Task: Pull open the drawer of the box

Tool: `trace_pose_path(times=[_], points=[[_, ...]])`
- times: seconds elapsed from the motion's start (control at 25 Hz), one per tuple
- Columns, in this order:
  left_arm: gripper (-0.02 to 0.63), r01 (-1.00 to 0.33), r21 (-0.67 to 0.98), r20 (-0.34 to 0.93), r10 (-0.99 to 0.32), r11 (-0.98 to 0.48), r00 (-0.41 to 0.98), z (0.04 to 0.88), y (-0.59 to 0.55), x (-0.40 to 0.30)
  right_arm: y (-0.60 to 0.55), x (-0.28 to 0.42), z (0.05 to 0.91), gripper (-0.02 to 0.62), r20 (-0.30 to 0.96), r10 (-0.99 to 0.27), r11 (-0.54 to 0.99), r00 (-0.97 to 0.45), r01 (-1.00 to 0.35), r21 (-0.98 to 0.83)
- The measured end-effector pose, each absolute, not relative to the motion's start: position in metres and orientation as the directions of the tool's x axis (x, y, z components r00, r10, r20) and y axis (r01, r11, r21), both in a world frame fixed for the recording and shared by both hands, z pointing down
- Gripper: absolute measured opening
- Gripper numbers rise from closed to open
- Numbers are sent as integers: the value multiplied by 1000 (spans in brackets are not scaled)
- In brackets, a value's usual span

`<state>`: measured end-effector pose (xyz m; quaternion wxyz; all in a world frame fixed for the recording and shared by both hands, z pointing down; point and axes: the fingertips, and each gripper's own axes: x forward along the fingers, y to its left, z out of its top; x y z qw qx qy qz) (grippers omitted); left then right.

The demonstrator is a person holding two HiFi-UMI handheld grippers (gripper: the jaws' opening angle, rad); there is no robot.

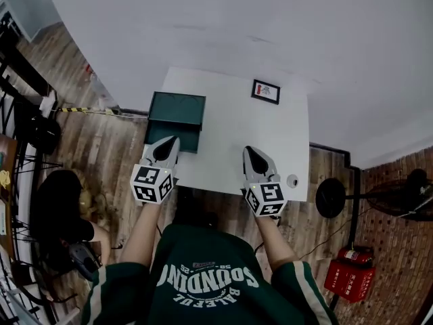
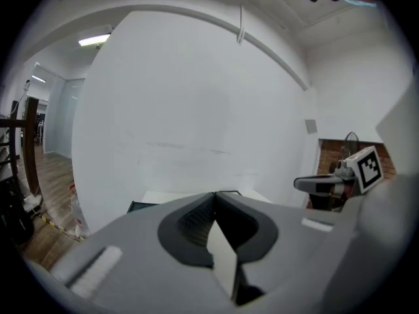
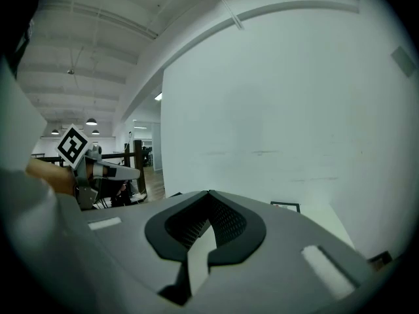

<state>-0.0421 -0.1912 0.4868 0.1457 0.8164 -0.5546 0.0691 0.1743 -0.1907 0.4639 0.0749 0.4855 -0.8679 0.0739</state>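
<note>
A dark green box (image 1: 176,110) stands on the left part of the white table (image 1: 237,141), its front face toward me; whether its drawer is out at all I cannot tell. My left gripper (image 1: 170,142) is shut and empty, its tips right at the box's front, above the near edge. In the left gripper view only a sliver of the box (image 2: 140,206) shows past the closed jaws. My right gripper (image 1: 249,150) is also shut and empty, hovering over bare table to the right of the box, well apart from it.
A small framed picture (image 1: 265,91) lies at the table's far right, and a small round object (image 1: 291,180) at the near right corner. A white wall runs behind the table. A person (image 1: 64,212) sits on the floor at left; a fan (image 1: 331,197) and red boxes (image 1: 348,271) stand at right.
</note>
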Motion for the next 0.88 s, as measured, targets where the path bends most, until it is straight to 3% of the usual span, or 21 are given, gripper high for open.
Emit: trace_pose_path(times=[0.88], points=[[52, -931, 176, 279, -891, -320, 358, 490, -189, -42, -186, 173, 462, 2, 197, -816, 544, -544, -837, -58]])
